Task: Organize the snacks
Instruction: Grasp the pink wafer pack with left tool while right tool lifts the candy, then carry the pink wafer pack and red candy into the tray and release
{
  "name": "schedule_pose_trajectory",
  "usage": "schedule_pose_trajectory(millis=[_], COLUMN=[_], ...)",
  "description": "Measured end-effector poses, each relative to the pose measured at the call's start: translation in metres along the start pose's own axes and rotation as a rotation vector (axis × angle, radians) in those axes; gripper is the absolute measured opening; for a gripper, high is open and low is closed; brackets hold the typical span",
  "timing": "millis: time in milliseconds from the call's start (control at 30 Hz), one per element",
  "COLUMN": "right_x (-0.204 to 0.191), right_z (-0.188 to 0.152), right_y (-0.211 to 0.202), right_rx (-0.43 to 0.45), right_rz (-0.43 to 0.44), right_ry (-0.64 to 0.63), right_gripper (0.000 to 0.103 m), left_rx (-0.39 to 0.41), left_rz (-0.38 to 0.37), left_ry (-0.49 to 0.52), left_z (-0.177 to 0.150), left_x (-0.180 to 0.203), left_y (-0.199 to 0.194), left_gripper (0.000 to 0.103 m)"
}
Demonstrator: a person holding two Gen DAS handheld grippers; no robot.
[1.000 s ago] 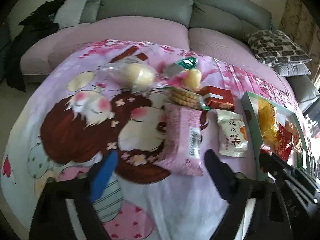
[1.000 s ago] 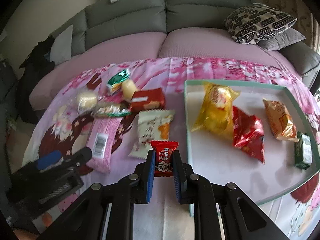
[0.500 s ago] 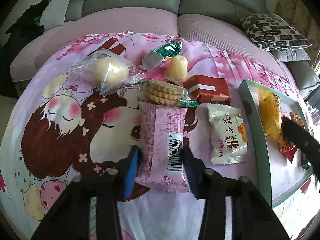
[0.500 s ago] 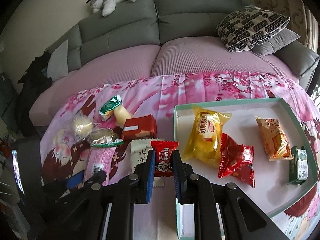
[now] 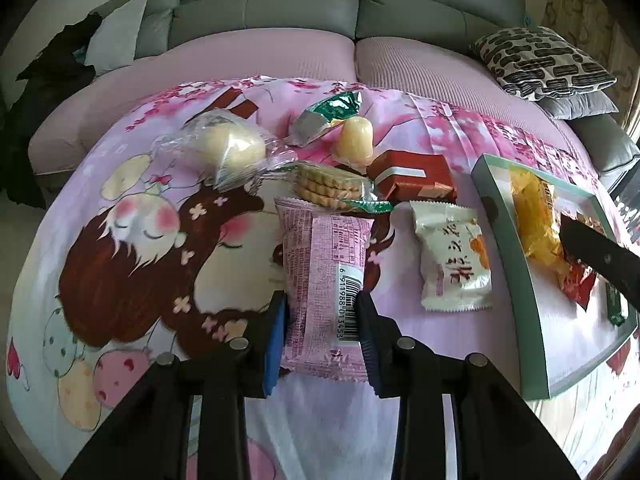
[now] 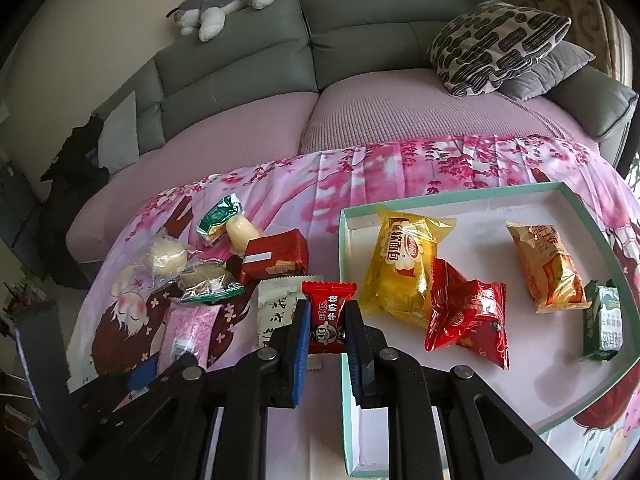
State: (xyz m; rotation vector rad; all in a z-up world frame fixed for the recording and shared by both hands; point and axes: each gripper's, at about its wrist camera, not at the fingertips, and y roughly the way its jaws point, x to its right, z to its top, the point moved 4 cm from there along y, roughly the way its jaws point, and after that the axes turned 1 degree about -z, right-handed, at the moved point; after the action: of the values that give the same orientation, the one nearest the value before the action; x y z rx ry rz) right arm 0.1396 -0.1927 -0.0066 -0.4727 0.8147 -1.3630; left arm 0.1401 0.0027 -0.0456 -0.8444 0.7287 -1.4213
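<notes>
Pink-wrapped snack (image 5: 326, 280) is pinched at its near end by the left gripper (image 5: 322, 328) on the worktop cloth, while a red candy (image 6: 328, 316) is held clamped in the right gripper (image 6: 325, 330) beside the tray (image 6: 460, 204) meant to receive it.

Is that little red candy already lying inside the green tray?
No, the red candy is clamped in the right gripper, above the green tray's left rim.

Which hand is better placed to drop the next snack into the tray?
Right. The right claw already holds the red candy raised beside the tray edge; the left claw grips the pink packet, farther away.
</notes>
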Motion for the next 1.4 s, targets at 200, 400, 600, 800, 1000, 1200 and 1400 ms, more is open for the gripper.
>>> schedule_pose_trajectory(millis=[200, 400, 600, 800, 1000, 1200, 1400], right_x=[0.007, 0.034, 0.078, 0.129, 0.169, 0.192, 0.208], right_z=[0.004, 0.012, 0.026, 0.033, 0.037, 0.039, 0.038], right_y=[-0.009, -0.017, -0.024, -0.023, -0.020, -0.011, -0.002], right_rx=[0.023, 0.049, 0.081, 0.078, 0.067, 0.051, 0.029], right_rz=[0.003, -0.029, -0.107, -0.205, -0.308, -0.372, -0.379], right_ry=[0.009, 0.059, 0.115, 0.179, 0.212, 0.222, 0.244], right_gripper=[0.018, 0.018, 0.018, 0.018, 0.018, 0.018, 0.019], left_rx=[0.066, 0.162, 0.228, 0.209, 0.185, 0.145, 0.104], left_rz=[0.002, -0.059, -0.130, -0.216, -0.286, -0.300, -0.288], left_ry=[0.014, 0.061, 0.149, 0.243, 0.323, 0.349, 0.364], left_z=[0.005, 0.022, 0.044, 0.058, 0.064, 0.068, 0.068], left_x=[0.003, 0.027, 0.072, 0.126, 0.183, 0.217, 0.237], left_y=[-0.029, -0.063, -0.075, -0.059, -0.043, -0.023, -0.002], left_gripper=[0.035, 0.035, 0.036, 0.036, 0.036, 0.036, 0.036])
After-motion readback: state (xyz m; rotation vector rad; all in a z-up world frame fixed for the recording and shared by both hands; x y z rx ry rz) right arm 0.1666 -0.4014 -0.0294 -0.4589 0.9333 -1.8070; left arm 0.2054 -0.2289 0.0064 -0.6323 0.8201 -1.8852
